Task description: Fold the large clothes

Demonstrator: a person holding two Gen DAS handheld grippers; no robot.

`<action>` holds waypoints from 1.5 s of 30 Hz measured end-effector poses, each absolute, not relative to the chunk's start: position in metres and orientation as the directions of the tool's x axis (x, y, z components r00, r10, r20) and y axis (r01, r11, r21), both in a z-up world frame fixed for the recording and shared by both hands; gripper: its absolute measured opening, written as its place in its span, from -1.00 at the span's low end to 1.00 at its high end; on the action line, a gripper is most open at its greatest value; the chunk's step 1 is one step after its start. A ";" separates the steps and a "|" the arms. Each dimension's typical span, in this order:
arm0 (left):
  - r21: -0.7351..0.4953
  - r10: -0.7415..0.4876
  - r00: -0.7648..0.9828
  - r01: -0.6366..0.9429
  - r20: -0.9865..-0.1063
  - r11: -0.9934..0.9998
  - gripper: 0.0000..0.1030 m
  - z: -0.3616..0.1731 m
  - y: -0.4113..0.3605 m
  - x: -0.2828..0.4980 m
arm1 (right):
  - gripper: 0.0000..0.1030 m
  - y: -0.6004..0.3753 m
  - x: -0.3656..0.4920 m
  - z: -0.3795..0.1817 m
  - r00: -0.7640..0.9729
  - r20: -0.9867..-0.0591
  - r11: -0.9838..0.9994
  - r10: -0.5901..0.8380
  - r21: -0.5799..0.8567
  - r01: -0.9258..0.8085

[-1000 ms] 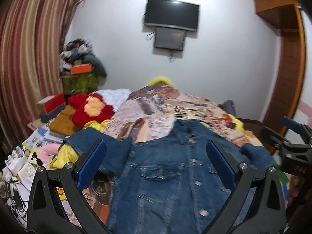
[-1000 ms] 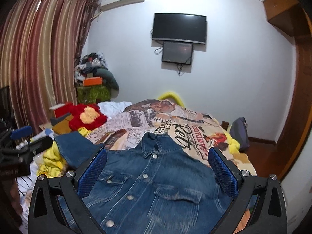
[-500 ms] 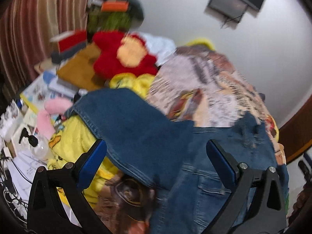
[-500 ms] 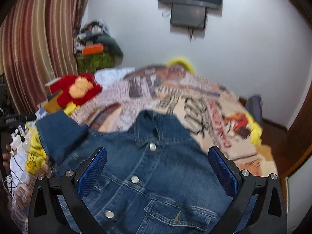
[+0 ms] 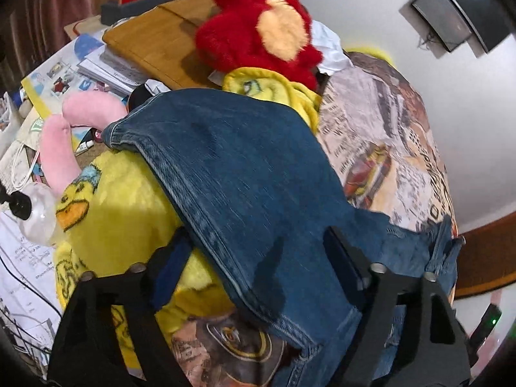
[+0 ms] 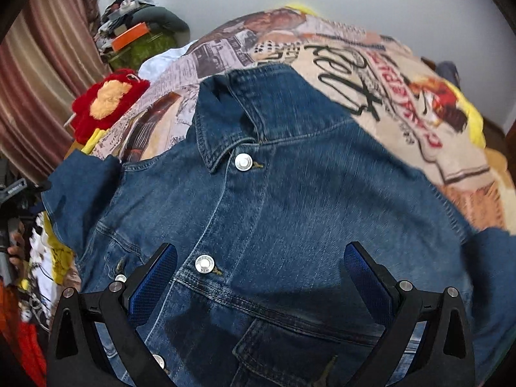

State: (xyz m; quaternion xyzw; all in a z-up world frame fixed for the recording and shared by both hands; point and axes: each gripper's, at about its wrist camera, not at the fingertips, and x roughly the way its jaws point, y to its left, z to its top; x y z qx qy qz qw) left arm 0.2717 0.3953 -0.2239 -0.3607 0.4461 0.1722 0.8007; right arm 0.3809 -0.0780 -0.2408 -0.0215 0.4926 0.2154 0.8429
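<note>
A blue denim jacket (image 6: 290, 200) lies face up on the printed bedspread (image 6: 371, 74), buttoned, with its collar toward the far wall. In the left wrist view its sleeve (image 5: 232, 174) stretches left over a yellow blanket (image 5: 122, 213). My left gripper (image 5: 258, 261) points down at the sleeve's near part. Its jaws are closing, with the denim between them and a gap still showing at the pads. My right gripper (image 6: 258, 277) hangs open just over the jacket's chest, one finger (image 6: 154, 277) beside the button placket, the other (image 6: 364, 277) above the pocket side.
A red plush toy (image 5: 258, 35) and a wooden board (image 5: 161, 38) sit beyond the sleeve. A pink plush (image 5: 64, 135), papers and a clear bottle (image 5: 35, 213) crowd the left side. A hand (image 6: 14, 248) shows at the right wrist view's left edge.
Both grippers have come down toward the jacket. The left one swung left over the sleeve and its jaws have narrowed. The right one now sits low over the chest, still wide.
</note>
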 end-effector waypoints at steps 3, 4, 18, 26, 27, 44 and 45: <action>-0.397 -0.019 0.528 -0.615 -0.849 0.681 0.01 -0.228 0.403 0.279 | 1.00 -0.079 0.382 -0.245 0.408 -0.846 0.907 0.344 0.188 -0.376; -0.367 0.010 0.515 -0.624 -0.857 0.690 -0.23 -0.227 0.405 0.282 | 1.00 -0.079 0.382 -0.246 0.405 -0.847 0.908 0.343 0.189 -0.374; -0.177 0.183 0.603 -0.487 -0.776 0.855 -0.85 -0.135 0.342 0.283 | 1.00 -0.100 0.366 -0.214 0.446 -0.823 0.906 0.350 0.177 -0.384; -0.179 0.086 0.695 -0.300 -0.714 0.937 -0.92 -0.099 0.262 0.301 | 1.00 -0.119 0.346 -0.181 0.502 -0.781 0.902 0.371 0.175 -0.395; -0.167 0.080 0.697 -0.280 -0.713 0.945 -0.92 -0.098 0.250 0.304 | 1.00 -0.122 0.344 -0.180 0.505 -0.780 0.903 0.369 0.172 -0.394; -0.206 -0.211 0.443 0.060 -0.871 0.977 -0.91 -0.227 0.059 0.336 | 1.00 -0.145 0.321 -0.189 0.526 -0.804 0.921 0.277 0.067 -0.383; -0.207 -0.208 0.459 0.054 -0.864 0.977 -0.91 -0.226 0.059 0.333 | 1.00 -0.145 0.319 -0.189 0.531 -0.803 0.920 0.271 0.054 -0.387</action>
